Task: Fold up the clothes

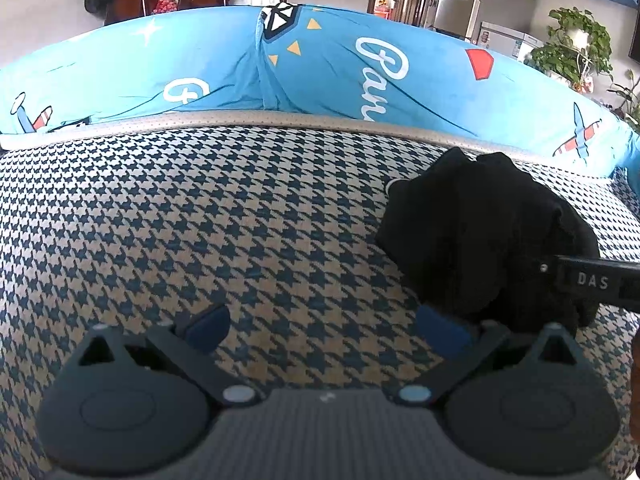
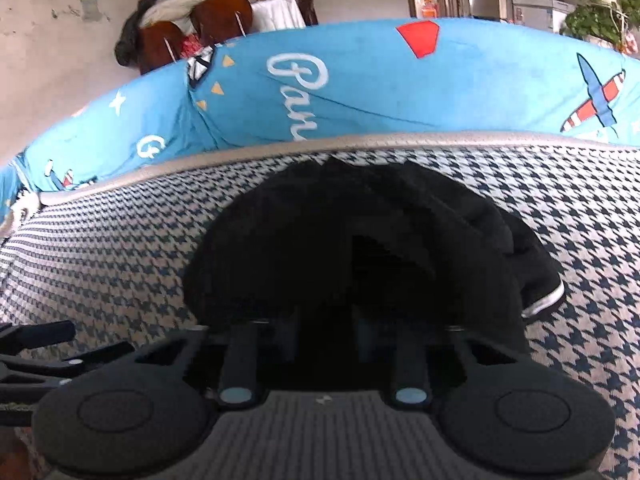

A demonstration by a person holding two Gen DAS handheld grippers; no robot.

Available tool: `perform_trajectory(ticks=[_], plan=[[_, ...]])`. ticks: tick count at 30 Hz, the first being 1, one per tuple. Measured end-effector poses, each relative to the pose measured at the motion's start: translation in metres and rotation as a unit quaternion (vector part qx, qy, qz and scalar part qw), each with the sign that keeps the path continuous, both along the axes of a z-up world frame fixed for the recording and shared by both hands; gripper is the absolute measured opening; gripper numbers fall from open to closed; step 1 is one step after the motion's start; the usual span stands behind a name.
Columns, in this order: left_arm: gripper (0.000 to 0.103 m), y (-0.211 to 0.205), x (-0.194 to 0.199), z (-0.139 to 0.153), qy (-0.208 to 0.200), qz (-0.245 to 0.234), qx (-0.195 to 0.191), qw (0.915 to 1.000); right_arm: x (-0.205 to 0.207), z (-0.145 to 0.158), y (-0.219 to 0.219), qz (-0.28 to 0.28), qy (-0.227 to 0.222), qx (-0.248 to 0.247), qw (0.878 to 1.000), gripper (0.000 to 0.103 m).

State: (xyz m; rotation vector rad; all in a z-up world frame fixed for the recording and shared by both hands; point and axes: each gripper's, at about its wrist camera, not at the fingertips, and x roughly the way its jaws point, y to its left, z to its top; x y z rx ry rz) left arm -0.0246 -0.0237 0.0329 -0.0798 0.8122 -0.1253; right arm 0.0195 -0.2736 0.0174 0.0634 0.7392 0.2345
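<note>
Left claw [image 1: 324, 330] stands wide open and empty beside the black garment [image 1: 480, 236], bunched on the checked cushion [image 1: 200, 220], leaving it free for the right claw [image 2: 324, 328] (grip hidden by cloth)

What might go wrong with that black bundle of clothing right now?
1. The black garment is bunched in a heap, so the right gripper, buried in it, may pinch several layers and fold it crooked.
2. The left gripper is open, with only one finger's pad at the garment's edge; closing here may catch just a scrap, or the houndstooth cover beneath.
3. The two grippers work close together and could bump.
</note>
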Motion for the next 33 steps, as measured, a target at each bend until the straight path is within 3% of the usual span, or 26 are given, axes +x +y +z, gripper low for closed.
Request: perform_trajectory(ticks=[3, 11, 16, 24, 27, 31, 33], plan=[[0.103, 0.003, 0.001, 0.002, -0.004, 0.008, -0.001, 1.0000, -0.003, 0.006, 0.003, 0.021, -0.019, 0.006, 1.000, 0.011], [0.103, 0.017, 0.006, 0.007, -0.012, 0.052, -0.005, 0.9986, -0.019, 0.017, 0.027, 0.134, -0.037, 0.040, 0.990, 0.009], [0.103, 0.026, 0.008, 0.009, -0.012, 0.075, -0.010, 0.9971, -0.028, 0.009, 0.047, 0.188, -0.016, 0.025, 0.982, 0.009], [0.103, 0.033, 0.009, 0.011, -0.013, 0.094, -0.013, 0.9955, -0.052, 0.001, 0.069, 0.285, 0.004, 0.027, 0.958, 0.009], [0.103, 0.036, 0.009, 0.012, -0.014, 0.096, -0.017, 0.9951, -0.059, -0.001, 0.071, 0.300, 0.008, 0.020, 0.954, 0.009], [0.103, 0.041, 0.010, 0.014, -0.014, 0.103, -0.023, 0.9943, -0.051, 0.009, 0.049, 0.240, -0.017, 0.029, 0.970, 0.010], [0.103, 0.043, 0.010, 0.015, -0.014, 0.107, -0.029, 0.9938, -0.046, 0.015, 0.038, 0.208, -0.030, 0.034, 0.977, 0.018]])
